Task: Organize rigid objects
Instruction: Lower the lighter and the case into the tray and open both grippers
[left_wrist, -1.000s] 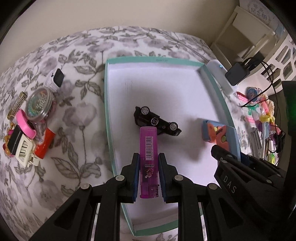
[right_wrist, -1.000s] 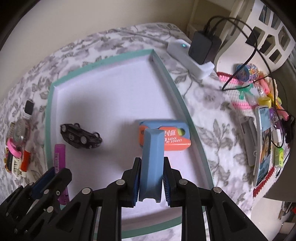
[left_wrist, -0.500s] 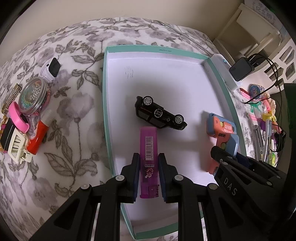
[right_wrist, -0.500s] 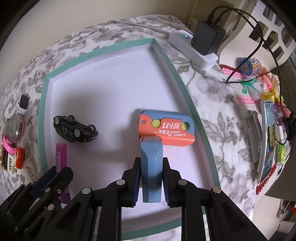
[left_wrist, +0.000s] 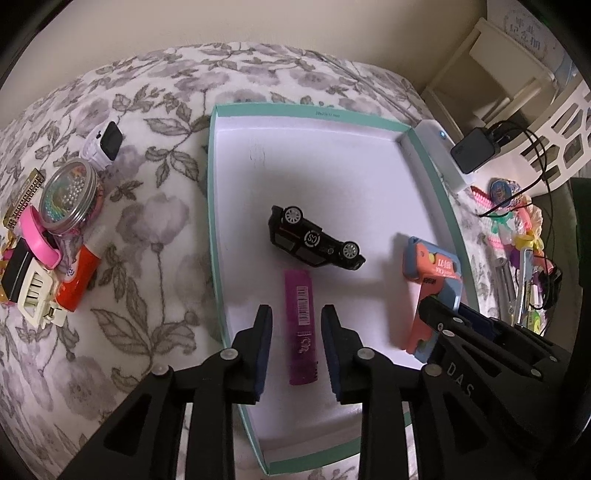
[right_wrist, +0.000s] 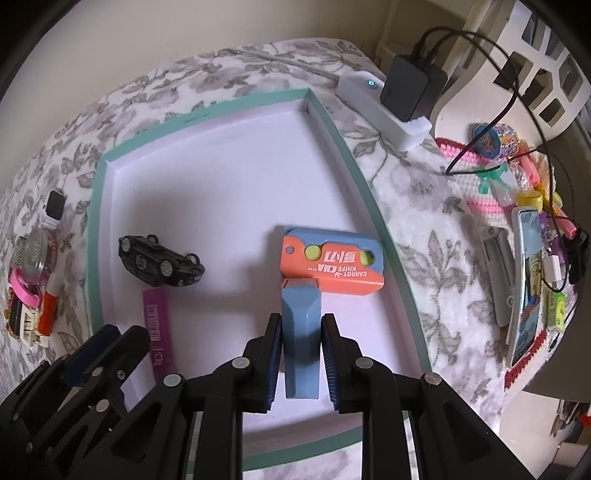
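Left tool (left_wrist: 296, 324) has just been opening around a slim purple lighter (left_wrist: 301, 325); right tool (right_wrist: 300, 345) grips the blue-orange plastic toy knife (right_wrist: 300, 325) in the teal-rimmed tray (left_wrist: 212, 206).

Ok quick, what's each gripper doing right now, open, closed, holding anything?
Left gripper: jaws just opened, the purple lighter lies loose between them in the box.
Right gripper: shut on the blue handle of the carrot knife toy.

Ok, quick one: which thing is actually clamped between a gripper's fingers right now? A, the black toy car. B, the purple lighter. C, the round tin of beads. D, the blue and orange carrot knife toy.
D: the right gripper has its fingers pressed on the blue handle of the carrot knife toy, while the left gripper stands open around the purple lighter lying in the teal box.
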